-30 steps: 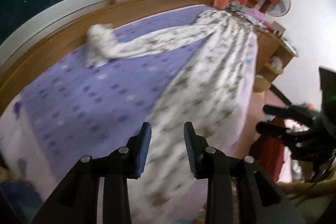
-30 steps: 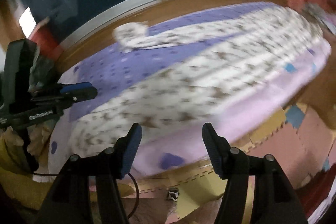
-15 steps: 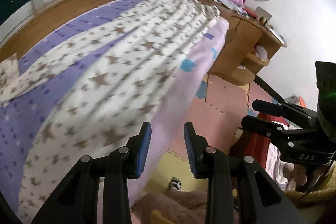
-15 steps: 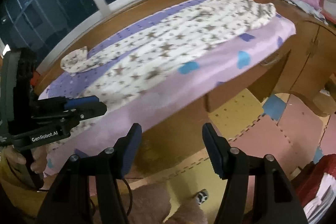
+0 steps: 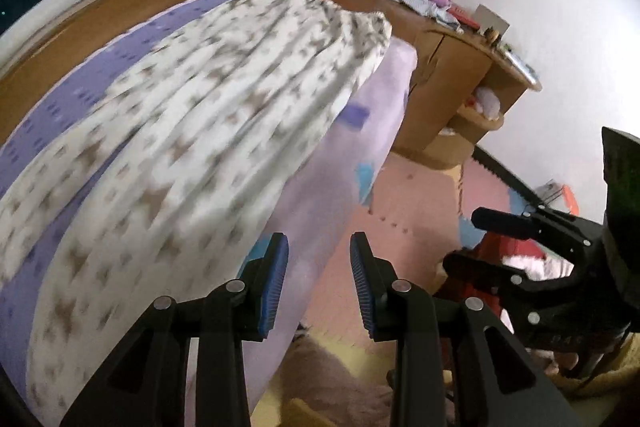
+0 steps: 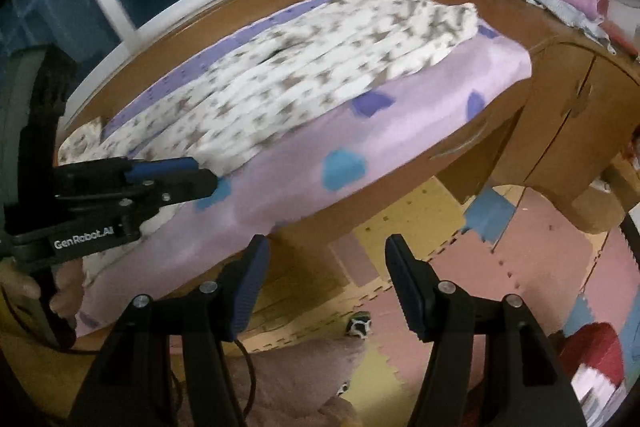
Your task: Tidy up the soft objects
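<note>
While both my left gripper and right gripper hung released, I judged pinching the white star-printed blanket at its near edge best.

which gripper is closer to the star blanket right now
Left. In the right wrist view the left gripper sits at the star blanket near edge, jaws open. The right gripper hangs lower, off the bed, over the floor mats.

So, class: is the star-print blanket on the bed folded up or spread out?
Spread out: the star-print blanket lies lengthwise along the bed, rumpled, not stacked in layers.
</note>
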### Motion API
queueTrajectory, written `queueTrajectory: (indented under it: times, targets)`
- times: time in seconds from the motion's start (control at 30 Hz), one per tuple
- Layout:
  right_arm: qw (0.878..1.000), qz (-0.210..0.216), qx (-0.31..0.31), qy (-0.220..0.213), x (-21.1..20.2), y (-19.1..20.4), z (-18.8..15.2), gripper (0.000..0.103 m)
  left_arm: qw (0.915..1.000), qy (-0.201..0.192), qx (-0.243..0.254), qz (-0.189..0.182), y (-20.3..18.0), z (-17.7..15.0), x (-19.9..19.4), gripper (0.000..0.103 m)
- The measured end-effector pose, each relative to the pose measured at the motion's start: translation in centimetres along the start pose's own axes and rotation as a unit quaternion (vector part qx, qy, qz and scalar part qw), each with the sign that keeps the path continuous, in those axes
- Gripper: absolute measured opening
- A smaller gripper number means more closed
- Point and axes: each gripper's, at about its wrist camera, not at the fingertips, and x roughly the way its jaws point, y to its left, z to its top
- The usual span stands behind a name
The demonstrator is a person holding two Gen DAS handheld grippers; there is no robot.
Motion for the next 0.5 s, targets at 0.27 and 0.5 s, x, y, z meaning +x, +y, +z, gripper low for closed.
queueTrajectory:
  times: [0.27,0.5]
  targets:
    - [0.999,-0.006,0.043,-0.010,1.1,-6.6,5.2,0.061,0.9996,0.022,0.012,-0.013,-2.2,6.9,4.8,0.032]
    - [0.999,0.012,0.037,-0.007,2.1,-11.5,8.5,0.061,0.9997,0.023,0.005,0.002,-4.4,10.0,7.8,0.032]
